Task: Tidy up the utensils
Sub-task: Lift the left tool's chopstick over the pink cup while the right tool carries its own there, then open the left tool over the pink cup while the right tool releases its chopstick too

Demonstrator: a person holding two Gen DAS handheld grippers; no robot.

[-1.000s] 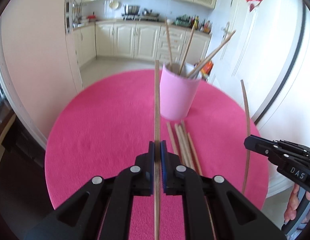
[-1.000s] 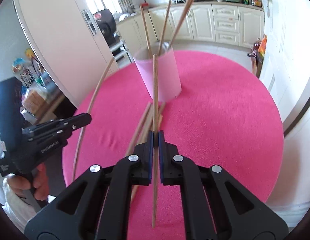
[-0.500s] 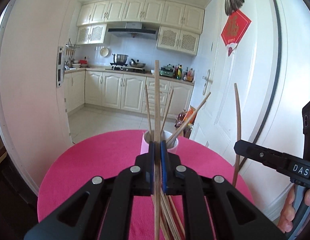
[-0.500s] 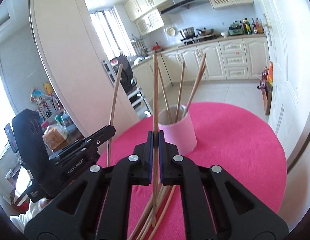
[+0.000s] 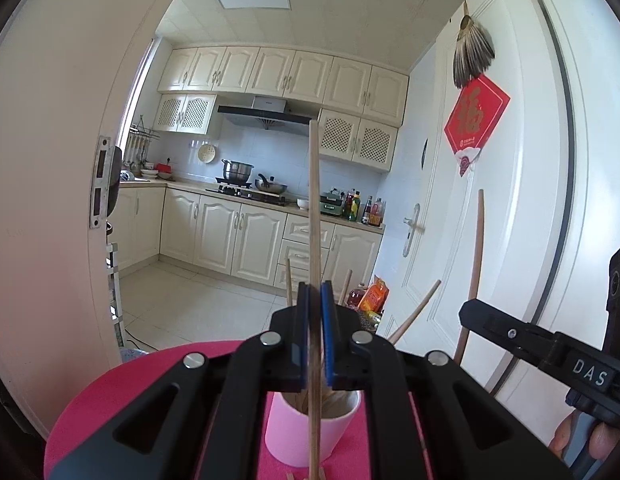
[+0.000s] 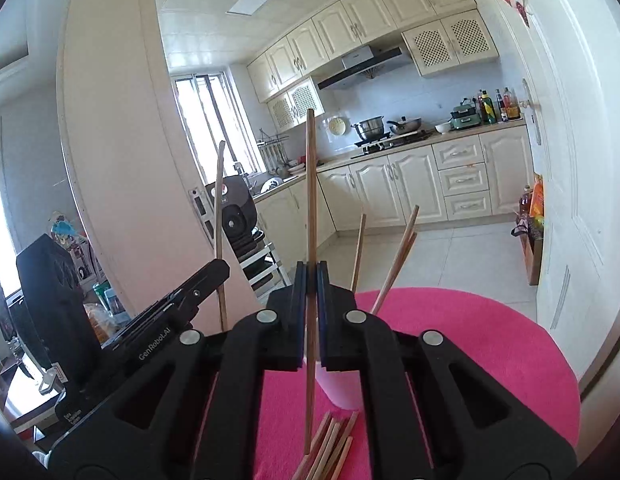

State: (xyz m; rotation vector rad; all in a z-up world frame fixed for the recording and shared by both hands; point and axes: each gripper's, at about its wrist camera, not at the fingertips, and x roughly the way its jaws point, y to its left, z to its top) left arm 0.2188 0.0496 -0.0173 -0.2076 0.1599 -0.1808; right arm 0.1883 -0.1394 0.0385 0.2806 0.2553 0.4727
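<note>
With each gripper clamped on one upright chopstick, the left gripper (image 5: pixel 313 336) hangs almost directly above the pink cup (image 5: pixel 298 436), nearer than the right gripper (image 6: pixel 311 312).

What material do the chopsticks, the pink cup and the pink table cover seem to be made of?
Chopsticks: probably wood or bamboo, unvarnished; even brown colour, matte, faint grain.
Pink cup: possibly plastic or glazed ceramic; smooth, evenly coloured wall, pale inside. The look leaves it open.
Table cover: likely fabric or felt; matte, soft-looking surface without shine.
</note>
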